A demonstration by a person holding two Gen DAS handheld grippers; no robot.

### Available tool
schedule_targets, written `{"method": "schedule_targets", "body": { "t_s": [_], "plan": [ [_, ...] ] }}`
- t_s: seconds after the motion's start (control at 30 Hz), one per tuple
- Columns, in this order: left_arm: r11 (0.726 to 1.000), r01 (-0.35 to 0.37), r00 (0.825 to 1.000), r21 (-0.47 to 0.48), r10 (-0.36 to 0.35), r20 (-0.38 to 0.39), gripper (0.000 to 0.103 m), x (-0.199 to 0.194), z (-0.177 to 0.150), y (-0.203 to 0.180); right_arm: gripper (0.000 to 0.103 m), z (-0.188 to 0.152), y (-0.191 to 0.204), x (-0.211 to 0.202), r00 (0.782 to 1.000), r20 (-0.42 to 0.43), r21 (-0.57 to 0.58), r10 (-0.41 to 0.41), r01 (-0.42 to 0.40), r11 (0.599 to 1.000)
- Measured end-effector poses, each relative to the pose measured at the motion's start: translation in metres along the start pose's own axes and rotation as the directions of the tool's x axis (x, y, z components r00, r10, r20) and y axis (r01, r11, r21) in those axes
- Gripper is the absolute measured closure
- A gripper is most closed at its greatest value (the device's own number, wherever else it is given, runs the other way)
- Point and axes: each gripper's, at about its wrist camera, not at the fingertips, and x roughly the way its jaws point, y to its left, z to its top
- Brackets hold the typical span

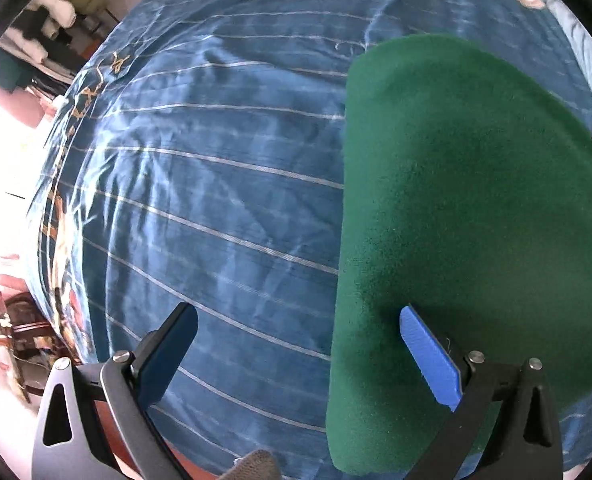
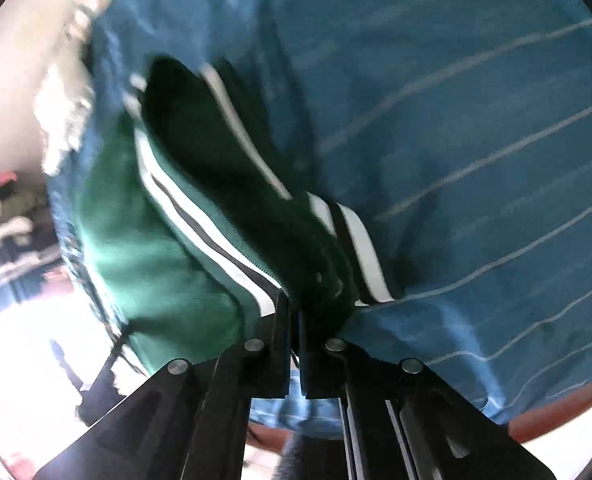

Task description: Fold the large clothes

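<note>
Blue striped bedspread (image 1: 215, 200) bare leftward, left tool (image 1: 300, 344) spread over green garment (image 1: 476, 208) edge, right tool (image 2: 293, 312) pinching its striped hem (image 2: 255, 280)

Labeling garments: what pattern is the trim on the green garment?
White and black stripes on the green garment, clearest in the right wrist view.

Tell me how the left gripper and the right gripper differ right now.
The left gripper is open with its fingers spread wide; the right gripper is shut on the green garment. The left gripper holds nothing, one finger over the blue striped bedcover and one over the garment; the right gripper pinches the garment's white-striped edge. Both are over the bed.
</note>
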Motion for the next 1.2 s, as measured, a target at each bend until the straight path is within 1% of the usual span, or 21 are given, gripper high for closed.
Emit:
{"method": "schedule_targets", "body": {
  "t_s": [0.13, 0.2, 0.23, 0.27, 0.3, 0.33, 0.37, 0.43, 0.5, 0.53, 0.57, 0.6, 0.7, 0.8, 0.83, 0.93, 0.97, 1.03, 1.1, 1.13, 1.2],
  "plan": [
    [1.0, 0.002, 1.0, -0.02, -0.002, -0.01, 0.0, -0.004, 0.003, 0.009, 0.101, 0.017, 0.009, 0.038, 0.993, -0.114, -0.015, -0.017, 0.016, 1.0],
    [1.0, 0.001, 1.0, -0.027, -0.001, 0.003, 0.0, -0.01, 0.006, 0.013, 0.079, 0.023, 0.012, 0.025, 0.994, -0.113, -0.027, -0.01, 0.007, 1.0],
    [1.0, 0.001, 1.0, -0.029, -0.001, 0.012, 0.0, -0.012, 0.008, 0.016, 0.07, 0.026, 0.017, 0.012, 0.997, -0.073, -0.047, -0.013, 0.01, 0.999],
    [1.0, 0.001, 1.0, -0.031, 0.0, 0.019, 0.0, -0.014, 0.01, 0.018, 0.052, 0.029, 0.022, -0.002, 1.0, -0.02, -0.068, 0.016, -0.017, 0.998],
    [0.999, 0.001, 1.0, -0.035, 0.0, 0.031, 0.0, -0.016, 0.012, 0.019, 0.042, 0.033, 0.026, -0.013, 0.998, 0.023, -0.084, 0.065, -0.063, 0.994],
    [0.999, -0.001, 0.999, -0.041, 0.002, 0.042, 0.0, -0.018, 0.016, 0.021, 0.041, 0.036, 0.029, -0.017, 0.994, 0.038, -0.095, 0.106, -0.102, 0.99],
    [0.999, -0.001, 0.999, -0.045, 0.003, 0.046, 0.0, -0.019, 0.018, 0.021, 0.041, 0.043, 0.034, -0.018, 0.987, 0.041, -0.108, 0.155, -0.15, 0.983],
    [0.998, -0.001, 0.999, -0.057, 0.004, 0.053, 0.0, -0.017, 0.025, 0.021, 0.041, 0.057, 0.047, -0.009, 0.981, 0.038, -0.128, 0.189, -0.183, 0.975],
    [0.998, -0.012, 0.999, -0.069, 0.015, 0.051, 0.0, -0.013, 0.031, 0.021, 0.042, 0.066, 0.058, 0.002, 0.979, 0.034, -0.168, 0.199, -0.191, 0.967],
    [0.997, -0.016, 0.998, -0.078, 0.02, 0.054, 0.0, -0.011, 0.034, 0.021, 0.046, 0.072, 0.069, 0.013, 0.981, 0.017, -0.194, 0.194, -0.187, 0.963],
    [0.996, -0.019, 0.998, -0.086, 0.024, 0.057, 0.0, -0.011, 0.036, 0.022, 0.083, 0.073, 0.078, 0.021, 0.983, 0.009, -0.212, 0.184, -0.178, 0.961],
    [0.996, -0.019, 0.998, -0.093, 0.025, 0.059, 0.0, -0.01, 0.038, 0.023, 0.1, 0.076, 0.085, 0.027, 0.982, -0.003, -0.23, 0.187, -0.183, 0.956],
    [0.994, -0.013, 0.998, -0.112, 0.02, 0.062, 0.0, -0.011, 0.041, 0.026, 0.101, 0.074, 0.09, 0.016, 0.985, 0.035, -0.239, 0.166, -0.153, 0.959],
    [0.993, -0.008, 0.998, -0.122, 0.016, 0.066, 0.0, -0.011, 0.041, 0.028, 0.101, 0.093, 0.063, 0.002, 0.985, 0.072, -0.152, 0.156, -0.144, 0.978],
    [0.992, 0.001, 0.998, -0.125, 0.007, 0.063, 0.0, -0.009, 0.041, 0.029, 0.101, 0.097, 0.052, 0.006, 0.988, 0.096, -0.128, 0.124, -0.112, 0.986],
    [0.989, 0.04, 0.999, -0.142, -0.035, 0.04, 0.0, -0.003, 0.041, 0.031, 0.1, 0.101, 0.044, 0.03, 0.995, 0.019, -0.142, 0.102, -0.098, 0.985],
    [0.985, 0.077, 0.997, -0.155, -0.072, 0.038, 0.0, -0.001, 0.04, 0.033, 0.098, 0.102, 0.049, 0.031, 0.994, 0.003, -0.173, 0.105, -0.103, 0.98],
    [0.965, 0.173, 0.985, -0.195, -0.168, 0.042, 0.0, 0.005, 0.039, 0.037, 0.078, 0.104, 0.06, 0.03, 0.992, -0.019, -0.202, 0.126, -0.127, 0.971],
    [0.941, 0.256, 0.967, -0.221, -0.252, 0.044, 0.0, 0.013, 0.04, 0.038, 0.026, 0.103, 0.066, 0.026, 0.99, -0.02, -0.25, 0.136, -0.137, 0.959],
    [0.925, 0.304, 0.952, -0.226, -0.303, 0.041, 0.0, 0.019, 0.04, 0.037, 0.018, 0.102, 0.067, 0.026, 0.988, -0.021, -0.276, 0.152, -0.152, 0.949],
    [0.902, 0.367, 0.929, -0.227, -0.369, 0.037, 0.0, 0.028, 0.042, 0.033, 0.015, 0.102, 0.067, 0.04, 0.989, -0.055, -0.313, 0.139, -0.15, 0.938]
  ]
}}
